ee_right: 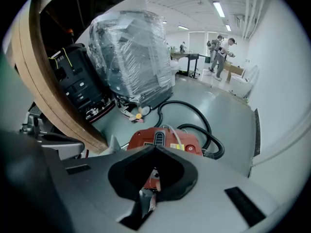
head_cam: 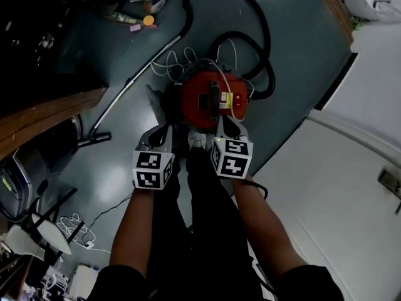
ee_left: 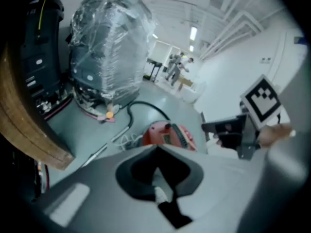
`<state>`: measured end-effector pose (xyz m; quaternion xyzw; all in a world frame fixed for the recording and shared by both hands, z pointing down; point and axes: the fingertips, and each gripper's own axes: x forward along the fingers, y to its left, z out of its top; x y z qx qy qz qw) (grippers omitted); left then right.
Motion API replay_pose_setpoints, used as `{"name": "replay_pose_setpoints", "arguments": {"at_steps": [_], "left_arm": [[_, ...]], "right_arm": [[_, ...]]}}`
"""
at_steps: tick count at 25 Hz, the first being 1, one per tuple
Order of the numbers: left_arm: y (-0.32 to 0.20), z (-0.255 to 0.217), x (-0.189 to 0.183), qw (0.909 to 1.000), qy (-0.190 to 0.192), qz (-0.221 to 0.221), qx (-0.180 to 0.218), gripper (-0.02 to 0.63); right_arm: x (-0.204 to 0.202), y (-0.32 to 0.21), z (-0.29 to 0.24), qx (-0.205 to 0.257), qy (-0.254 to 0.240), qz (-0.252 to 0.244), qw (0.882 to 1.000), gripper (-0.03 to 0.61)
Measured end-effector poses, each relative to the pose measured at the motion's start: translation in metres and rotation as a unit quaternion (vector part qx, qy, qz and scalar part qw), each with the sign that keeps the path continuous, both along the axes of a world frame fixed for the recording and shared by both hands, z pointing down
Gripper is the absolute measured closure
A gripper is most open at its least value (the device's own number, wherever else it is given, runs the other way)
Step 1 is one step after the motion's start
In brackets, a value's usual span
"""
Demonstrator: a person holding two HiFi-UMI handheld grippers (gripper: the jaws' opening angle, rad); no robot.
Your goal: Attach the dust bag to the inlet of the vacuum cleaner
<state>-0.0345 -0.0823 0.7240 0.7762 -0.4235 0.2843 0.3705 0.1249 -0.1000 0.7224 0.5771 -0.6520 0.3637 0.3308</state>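
Just beyond left claw [ee_left: 156, 149] and right claw [ee_right: 155, 148], both clamped on the dust bag [head_cam: 196, 140], stands the vacuum cleaner [head_cam: 213, 99].

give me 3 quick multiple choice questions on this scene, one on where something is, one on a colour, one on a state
1. Where does the vacuum cleaner stand?
A on the wooden tabletop
B on the floor
C on a chair

2. What colour is its body?
A red
B blue
C yellow

3. The big machine beyond it is
A bare
B boxed in cardboard
C wrapped in clear film

Answers:
1 B, it rests on the floor with the black hose curling behind it.
2 A, its top shows red in all three views.
3 C, shiny crinkled film covers it in both gripper views.
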Motion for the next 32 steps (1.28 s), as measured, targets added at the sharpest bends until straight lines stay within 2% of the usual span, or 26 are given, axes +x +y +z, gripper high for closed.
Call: {"name": "replay_pose_setpoints", "arguments": {"at_steps": [5,9,17,23,28,32], "left_arm": [[-0.026,-0.101,0.018,0.9994,0.01,-0.01,0.032,0.615],[-0.035,-0.176,0.018,0.9986,0.011,-0.021,0.048,0.615],[-0.077,-0.326,0.002,0.9881,-0.002,-0.053,0.144,0.615],[-0.09,-0.425,0.013,0.9721,-0.001,-0.054,0.228,0.615],[-0.096,-0.495,0.014,0.9608,0.008,-0.06,0.271,0.615],[-0.1,-0.538,0.009,0.9477,0.002,-0.066,0.312,0.615]], "right_arm": [[-0.007,-0.012,-0.092,0.041,-0.027,0.019,0.999,0.58],[-0.022,-0.011,-0.172,0.072,-0.051,0.01,0.996,0.58],[-0.038,-0.036,-0.306,0.169,-0.061,-0.023,0.983,0.58],[-0.044,-0.051,-0.404,0.251,-0.078,-0.052,0.964,0.581],[-0.057,-0.058,-0.485,0.326,-0.083,-0.075,0.939,0.581],[-0.066,-0.06,-0.531,0.368,-0.09,-0.095,0.921,0.581]]}}
